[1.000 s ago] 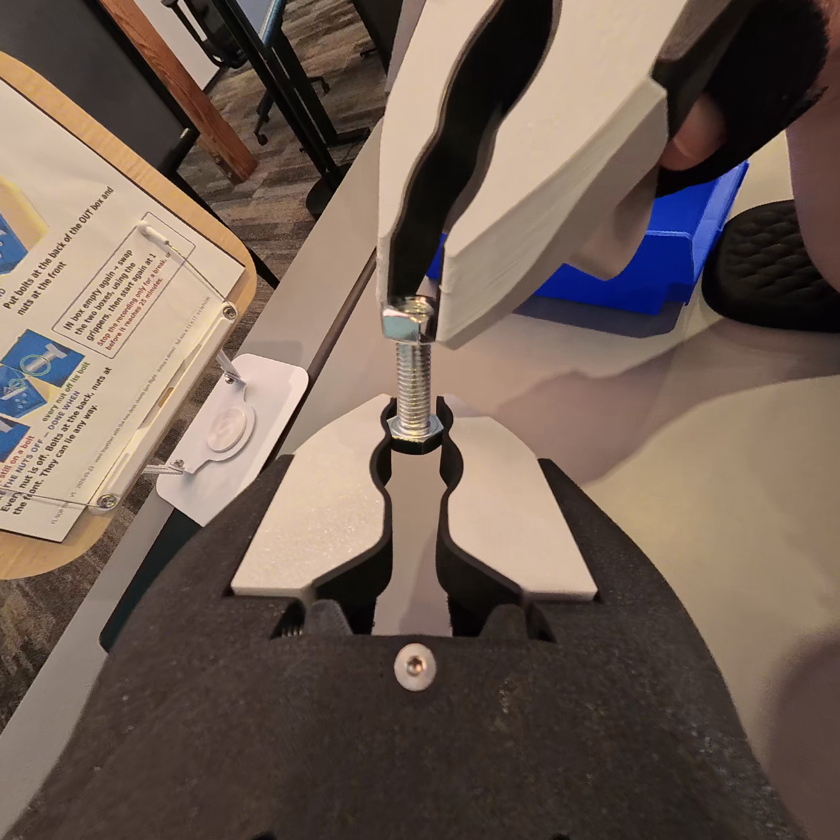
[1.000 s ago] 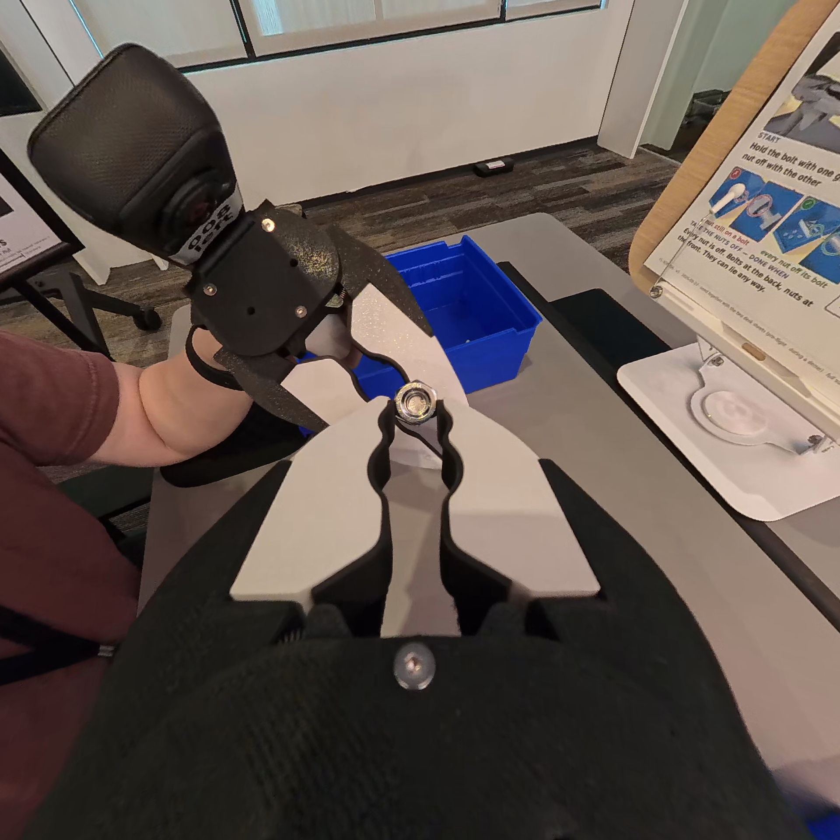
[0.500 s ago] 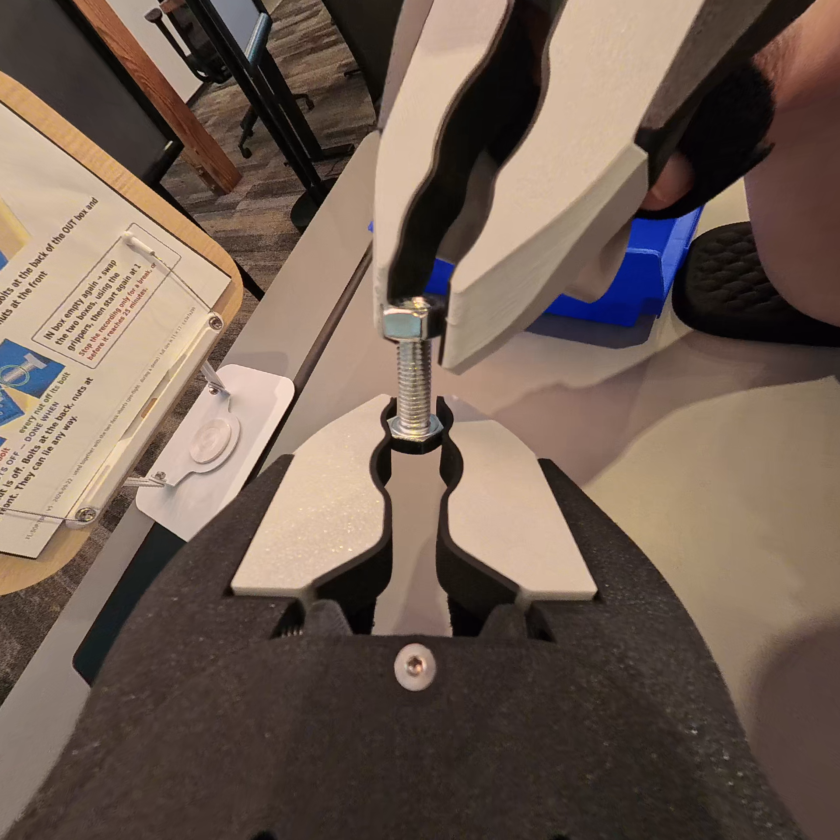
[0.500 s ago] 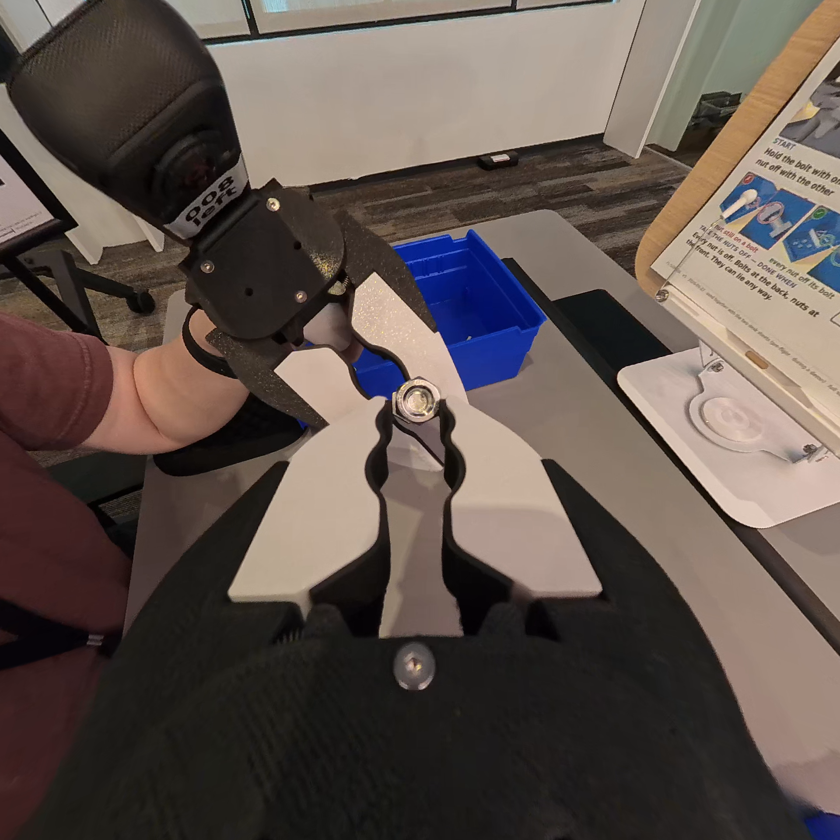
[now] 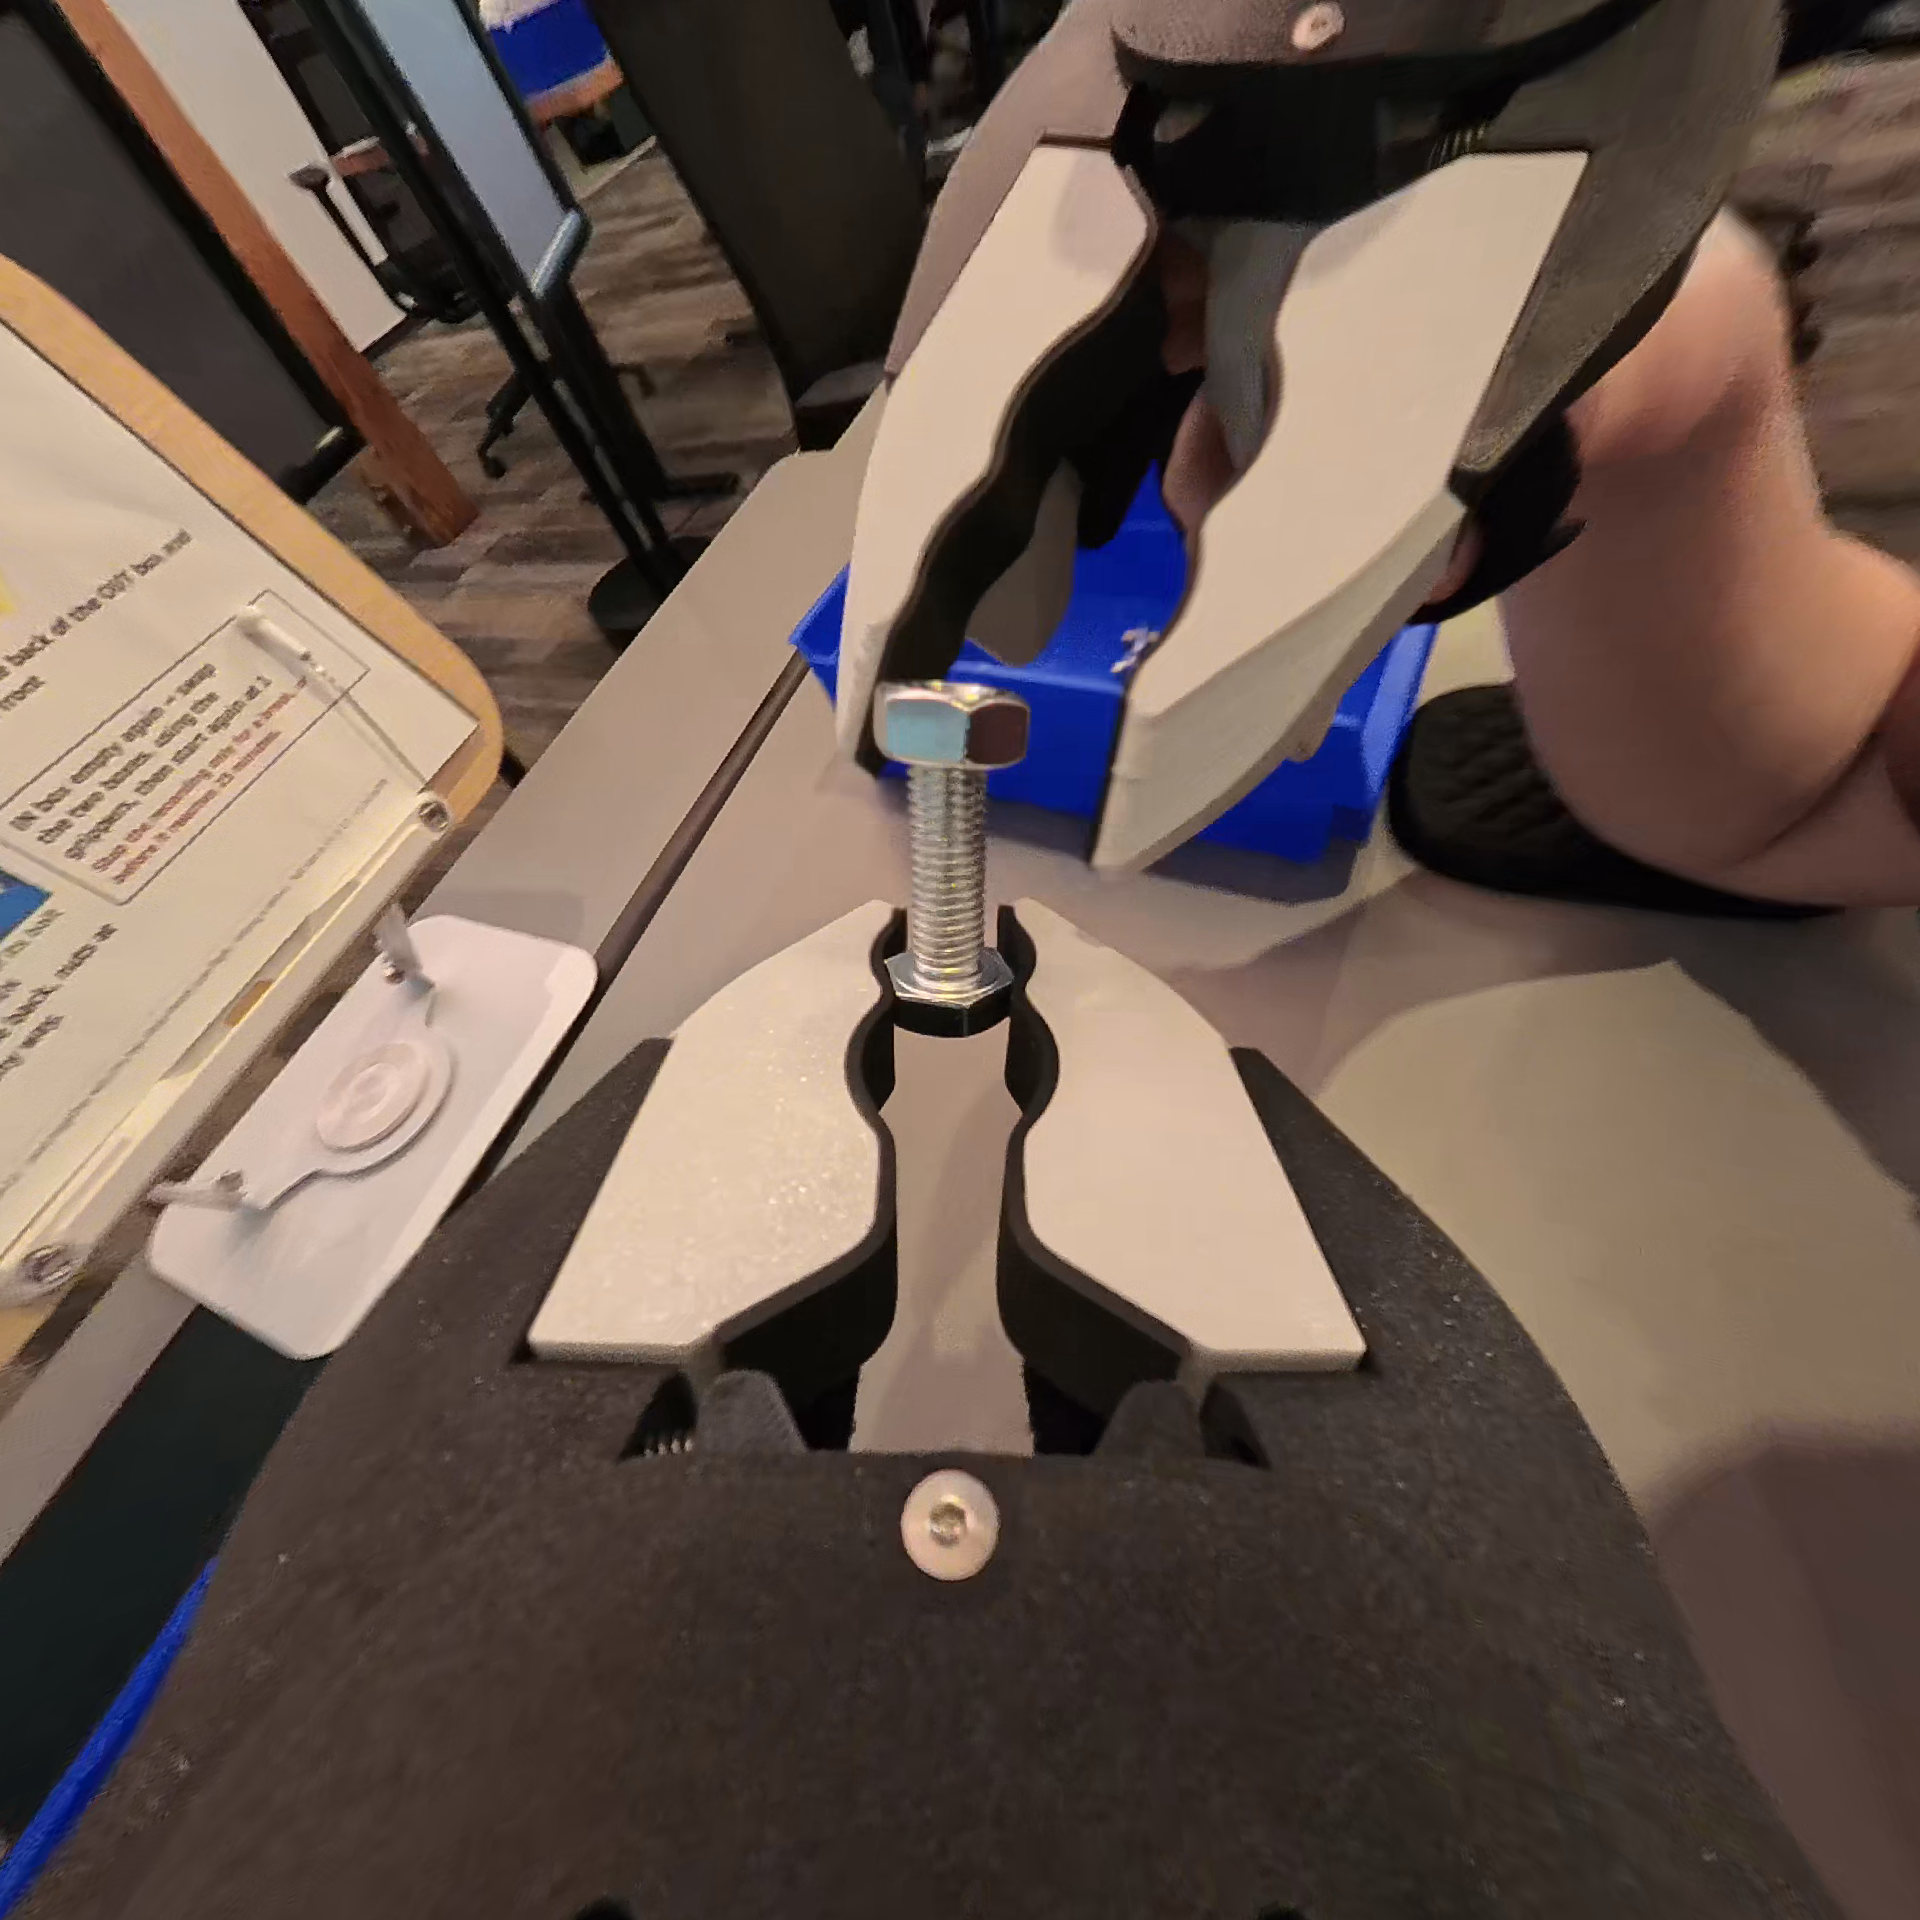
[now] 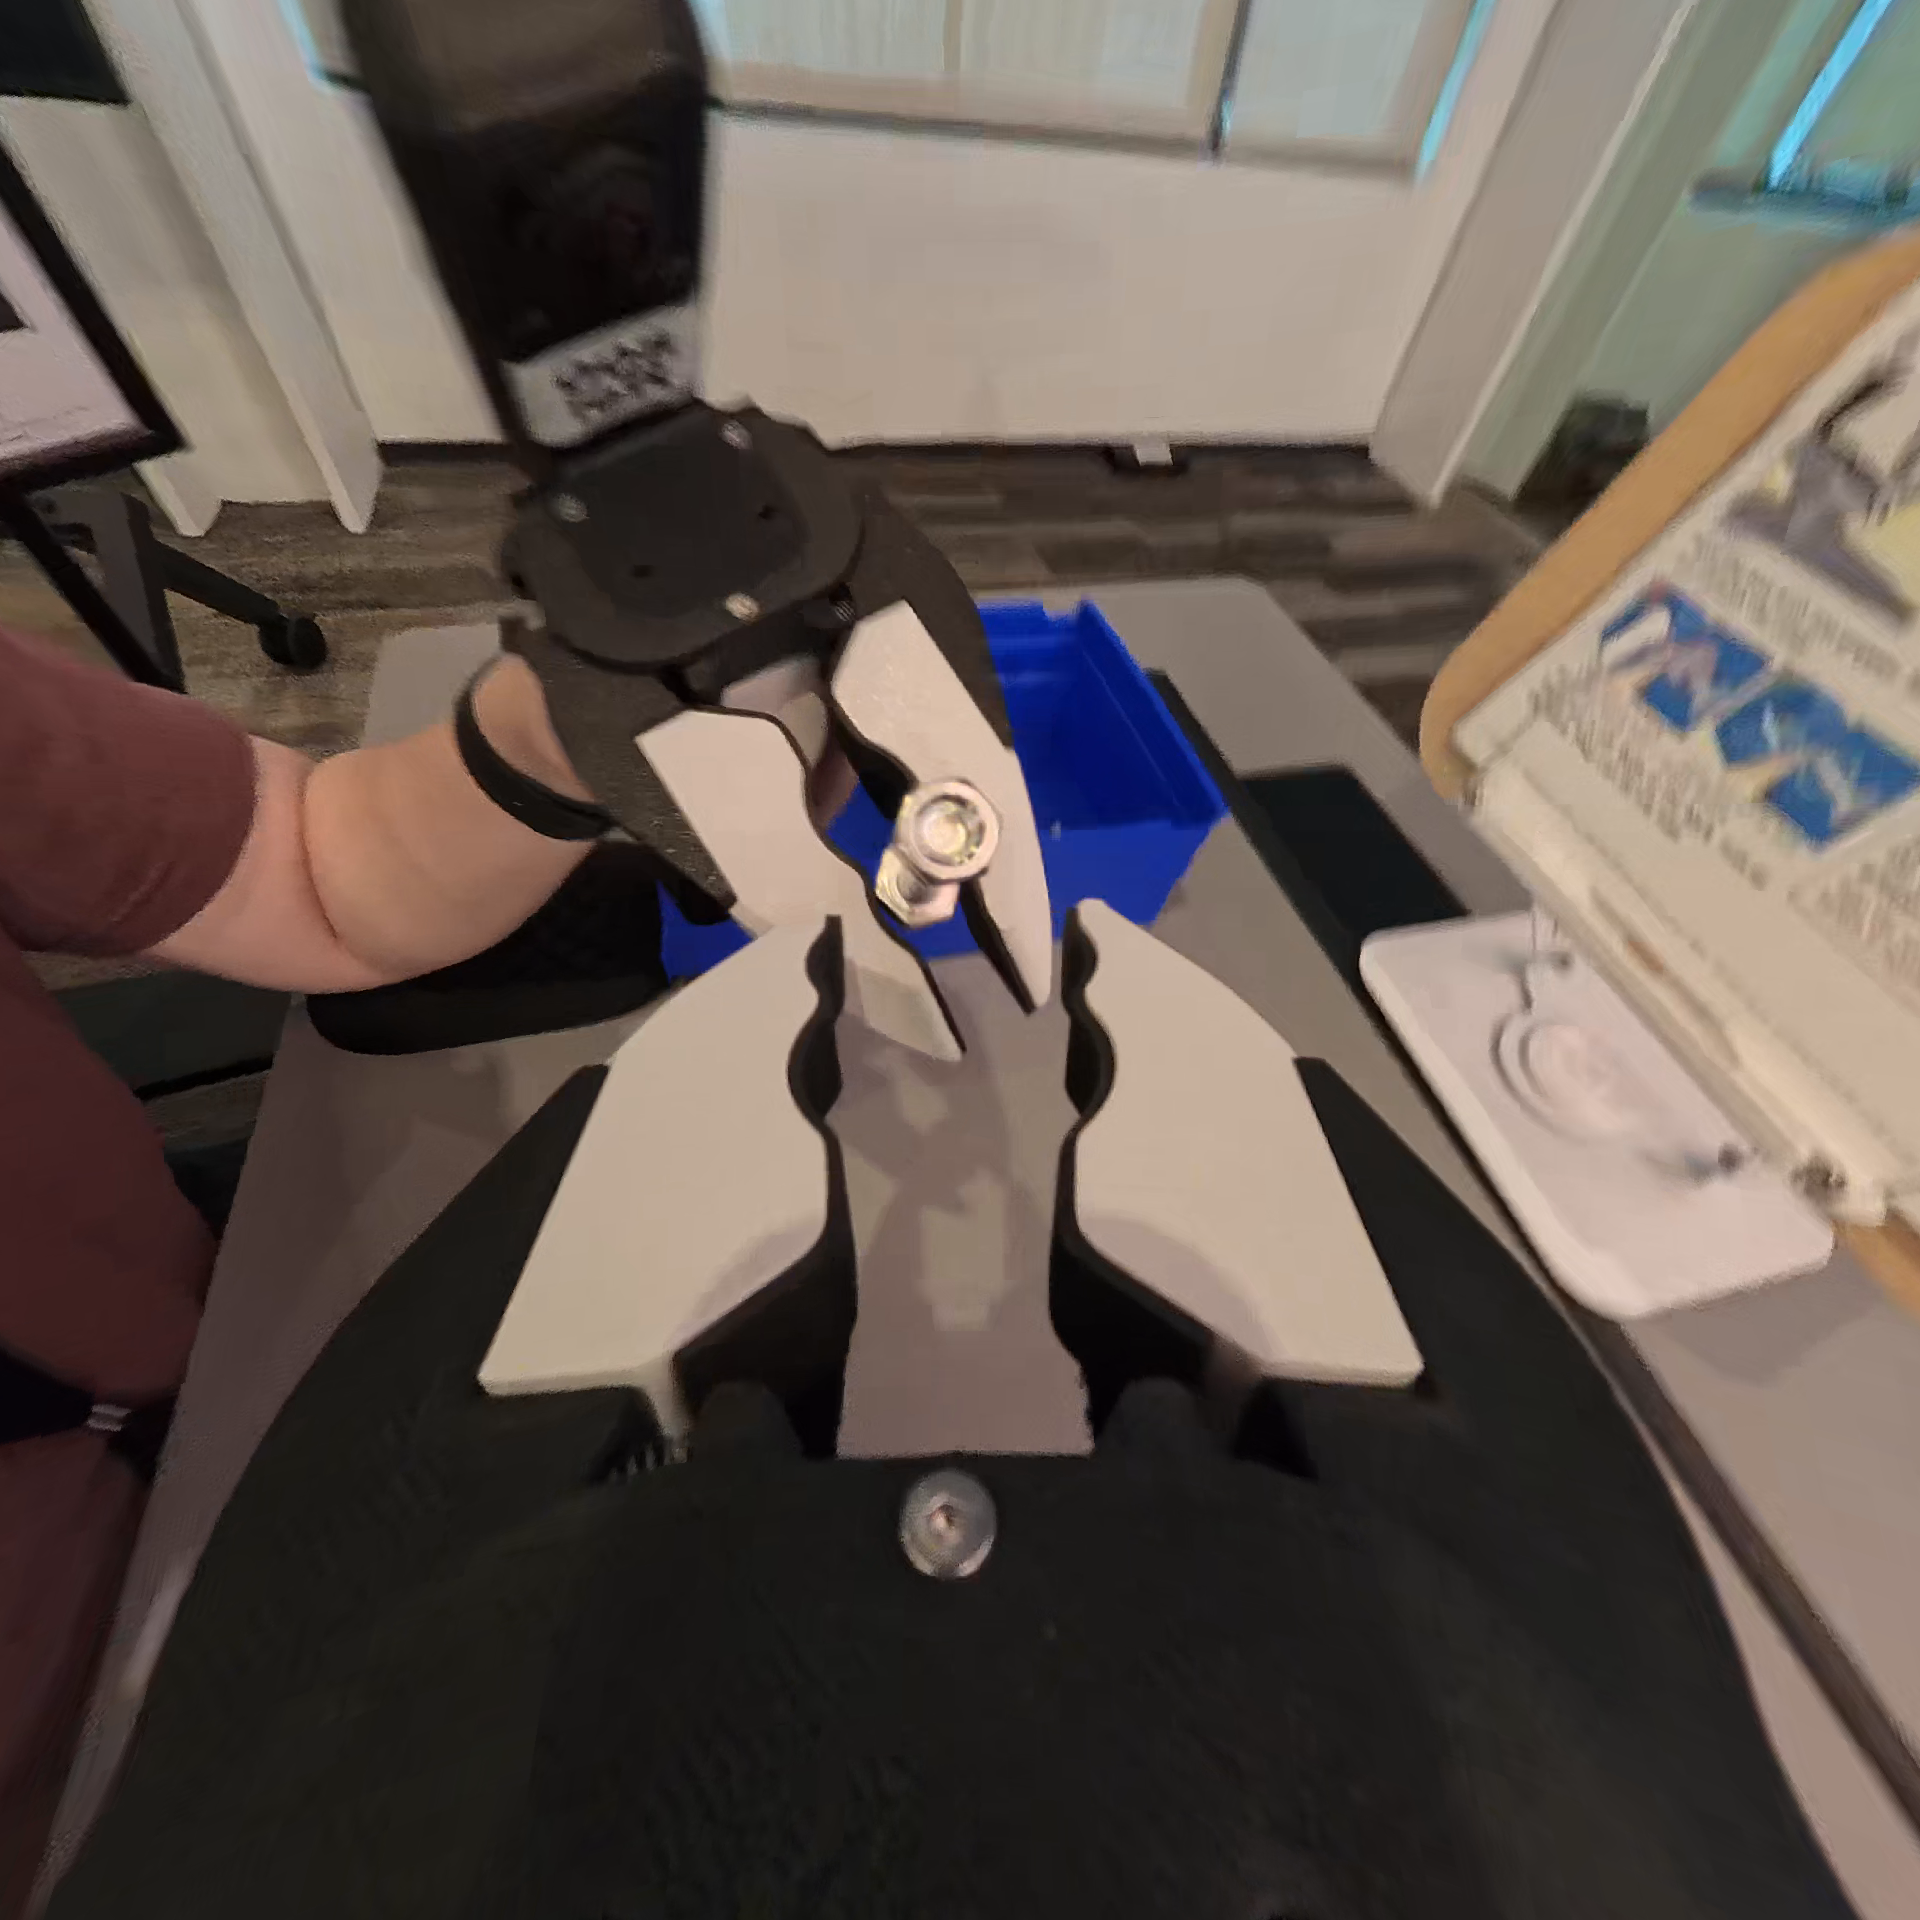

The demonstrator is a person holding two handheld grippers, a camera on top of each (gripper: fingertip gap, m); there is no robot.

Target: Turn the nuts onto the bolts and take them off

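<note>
Nut (image 5: 943, 985) | left fingers (image 5: 764, 1081) squeeze it | right fingers (image 6: 717, 1112) spread apart, off bolt (image 5: 948, 790) | grab bolt head squarely, twist slowly.

Nut (image 5: 943, 987) clamped between the tips of the left gripper (image 5: 943, 935), with the bolt (image 5: 945, 852) standing up out of it, head uppermost. Above, right gripper (image 6: 951, 930) spread to either side of that head. Behind both, bin (image 5: 1247, 790) on the table (image 5: 1558, 1091). Seen from the left wrist, board (image 5: 156, 831) on a stand (image 5: 416, 1143) to the left.
</note>
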